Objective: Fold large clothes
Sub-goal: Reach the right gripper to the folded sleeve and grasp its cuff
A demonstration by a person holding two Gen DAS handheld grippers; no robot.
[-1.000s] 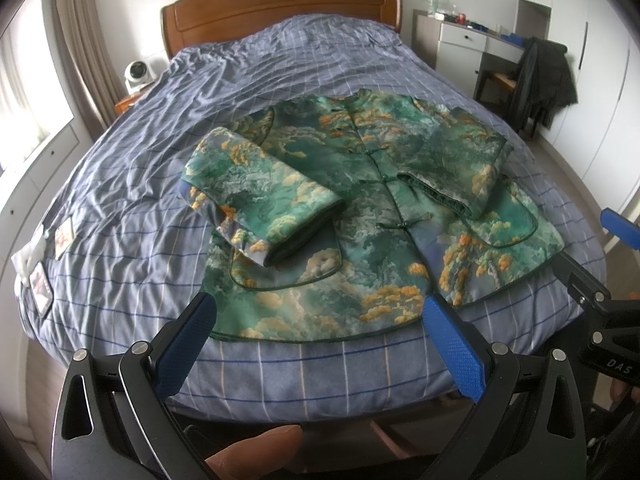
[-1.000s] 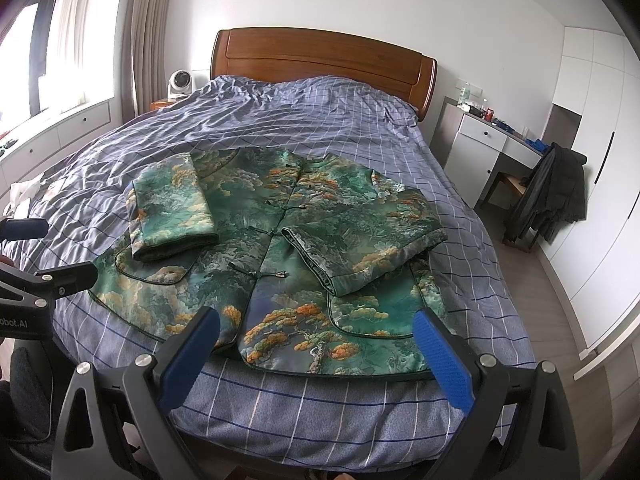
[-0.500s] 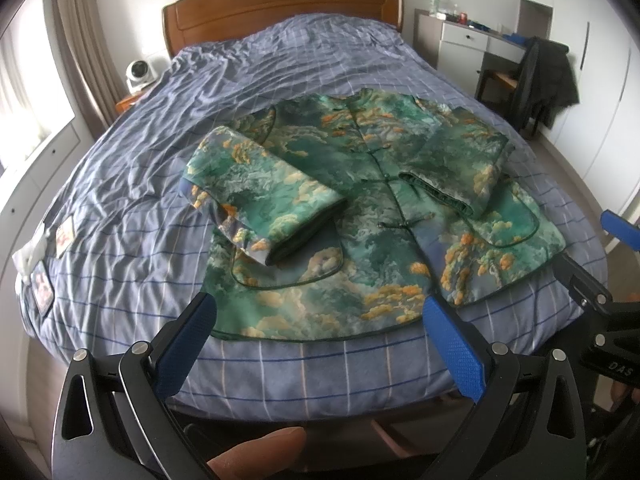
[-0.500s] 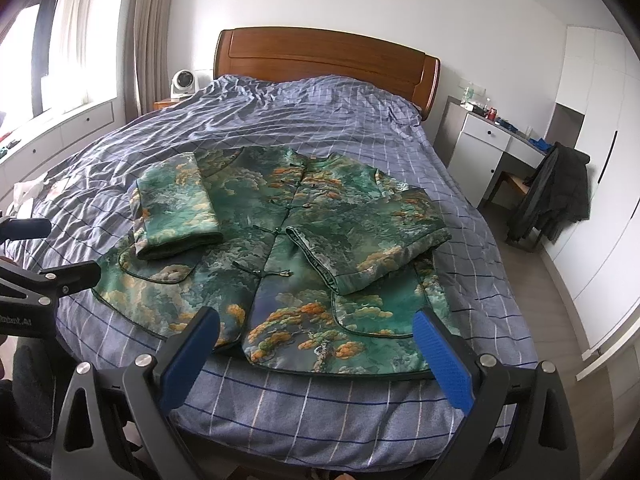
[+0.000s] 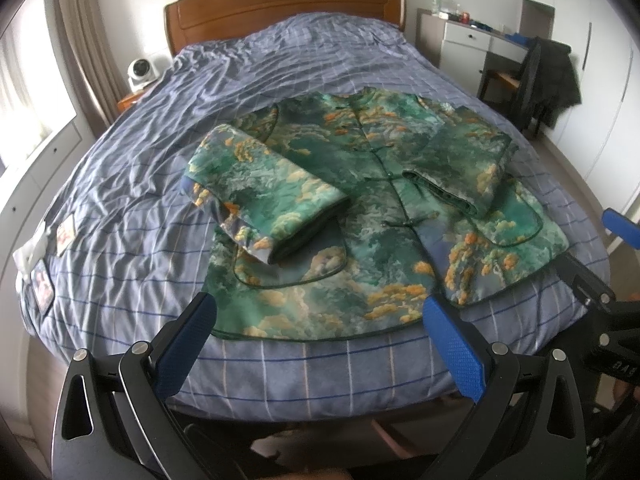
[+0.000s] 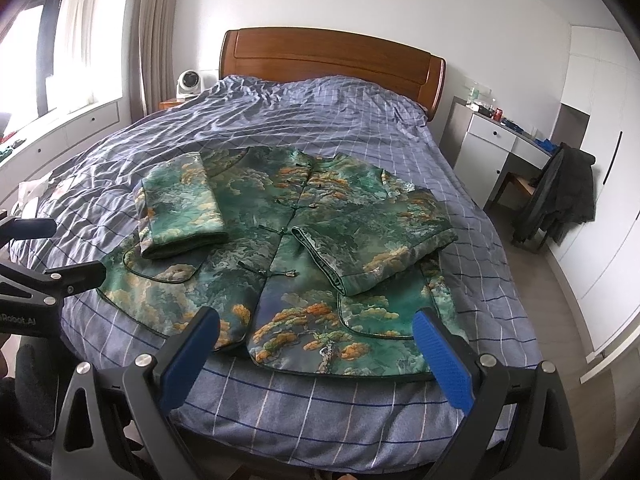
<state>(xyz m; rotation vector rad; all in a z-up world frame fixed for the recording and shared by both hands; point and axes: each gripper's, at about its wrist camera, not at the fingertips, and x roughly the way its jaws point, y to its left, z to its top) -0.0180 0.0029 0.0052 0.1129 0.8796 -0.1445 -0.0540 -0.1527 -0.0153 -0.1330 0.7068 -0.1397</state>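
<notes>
A green jacket (image 5: pixel 372 216) (image 6: pixel 288 264) with orange and white cloud patterns lies flat, front up, on the bed. Both sleeves are folded inward: the left sleeve (image 5: pixel 260 188) (image 6: pixel 180 208) and the right sleeve (image 5: pixel 464 164) (image 6: pixel 372 244) rest across the body. My left gripper (image 5: pixel 320 340) hangs open just short of the jacket's near hem, holding nothing. My right gripper (image 6: pixel 316 348) is open too, above the hem's right part, and empty. Each gripper shows at the edge of the other's view.
The bed (image 5: pixel 132 216) (image 6: pixel 360 412) has a wrinkled blue checked cover and a wooden headboard (image 6: pixel 332 60). A white fan (image 6: pixel 190 82) stands on a nightstand at the left. A white desk (image 6: pixel 492 148) and a chair with a dark coat (image 6: pixel 560 196) stand at the right. Small packets (image 5: pixel 44 276) lie near the bed's left edge.
Both grippers have drifted slightly forward toward the jacket's near hem. The jacket has not moved, and both grippers stay open.
</notes>
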